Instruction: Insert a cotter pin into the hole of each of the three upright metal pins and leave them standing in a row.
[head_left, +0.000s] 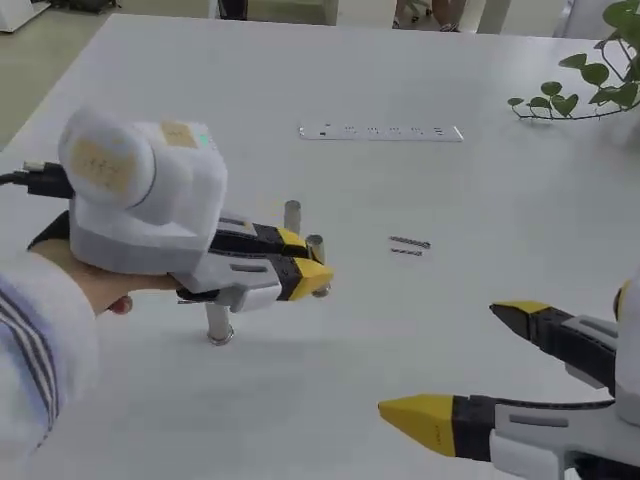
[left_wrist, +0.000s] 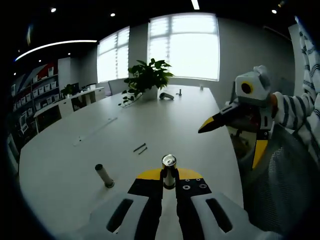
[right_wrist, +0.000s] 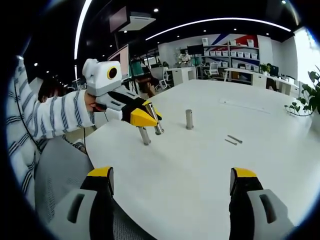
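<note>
While the left hand-held gripper (left_wrist: 169, 176) sat clamped on one upright metal pin (left_wrist: 169, 162), the right hand-held gripper (head_left: 470, 365) was wide open and empty. Two cotter pins (head_left: 408, 246) lay flat on the tabletop (head_left: 450, 190) between them, side by side, long axes roughly left-right in head view, ahead-left of the right one. Right looked the free one to fetch.

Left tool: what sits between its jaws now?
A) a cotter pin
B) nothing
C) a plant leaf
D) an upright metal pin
D: in the left gripper view the left tool is shut on a metal pin, while the cotter pins lie loose on the table.
</note>
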